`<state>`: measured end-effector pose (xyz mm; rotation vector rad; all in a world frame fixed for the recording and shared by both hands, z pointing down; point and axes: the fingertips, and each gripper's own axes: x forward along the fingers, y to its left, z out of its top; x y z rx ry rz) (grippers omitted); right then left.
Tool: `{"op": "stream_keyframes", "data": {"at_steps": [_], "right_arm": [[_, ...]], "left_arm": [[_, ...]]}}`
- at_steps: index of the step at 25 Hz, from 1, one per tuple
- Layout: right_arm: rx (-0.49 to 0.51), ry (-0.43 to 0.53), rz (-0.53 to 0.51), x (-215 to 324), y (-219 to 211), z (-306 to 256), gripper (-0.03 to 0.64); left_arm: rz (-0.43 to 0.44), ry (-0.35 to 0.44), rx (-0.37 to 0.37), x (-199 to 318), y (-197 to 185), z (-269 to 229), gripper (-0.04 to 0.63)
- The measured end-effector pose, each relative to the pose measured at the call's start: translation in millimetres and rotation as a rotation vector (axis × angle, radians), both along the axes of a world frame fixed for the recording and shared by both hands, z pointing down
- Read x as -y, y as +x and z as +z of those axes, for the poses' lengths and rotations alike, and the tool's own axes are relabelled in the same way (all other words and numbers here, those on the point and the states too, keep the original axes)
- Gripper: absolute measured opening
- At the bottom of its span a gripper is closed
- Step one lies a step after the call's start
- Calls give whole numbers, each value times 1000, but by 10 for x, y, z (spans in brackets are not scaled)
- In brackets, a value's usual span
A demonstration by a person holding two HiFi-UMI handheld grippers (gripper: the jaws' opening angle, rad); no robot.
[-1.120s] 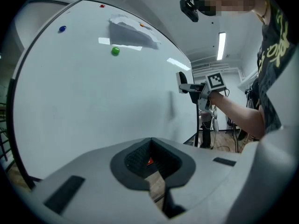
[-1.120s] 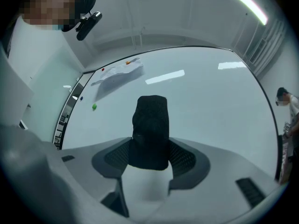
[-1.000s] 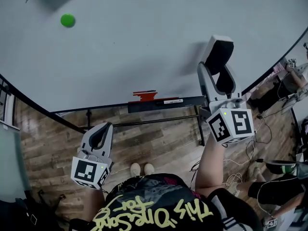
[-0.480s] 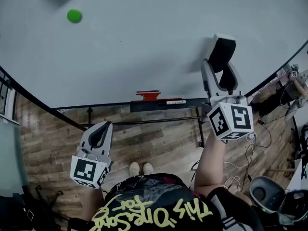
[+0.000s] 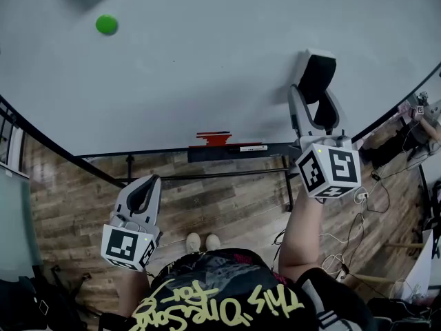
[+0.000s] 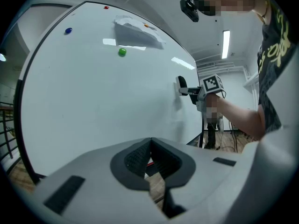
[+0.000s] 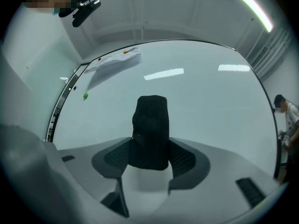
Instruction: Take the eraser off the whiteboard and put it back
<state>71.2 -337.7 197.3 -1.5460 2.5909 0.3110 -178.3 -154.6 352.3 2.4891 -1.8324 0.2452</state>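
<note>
The eraser (image 5: 317,71), a white block with a black felt face, is clamped between the jaws of my right gripper (image 5: 315,112), which is shut on it. It is held up at the whiteboard (image 5: 207,67), right of centre; whether it touches the surface I cannot tell. In the right gripper view the eraser's (image 7: 150,129) dark end sticks out past the pads toward the whiteboard (image 7: 210,106). My left gripper (image 5: 143,195) hangs low over the floor, shut and empty. The left gripper view shows the eraser (image 6: 181,84) against the board at the right.
A green magnet (image 5: 106,25) sits on the board at the upper left, and a paper sheet (image 7: 114,59) is pinned near the top. The marker tray (image 5: 238,152) under the board holds a red item (image 5: 213,138). Cables lie on the wood floor (image 5: 358,212) at the right.
My right gripper with the eraser has shifted slightly right along the board. The left gripper has stayed where it was.
</note>
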Motion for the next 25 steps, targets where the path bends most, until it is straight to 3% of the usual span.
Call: {"op": "stream_keyframes", "data": {"at_steps": [25], "right_arm": [[-16, -30, 3, 94, -60, 59, 241]], "left_arm": [[-35, -6, -9, -33, -70, -3, 8]]}}
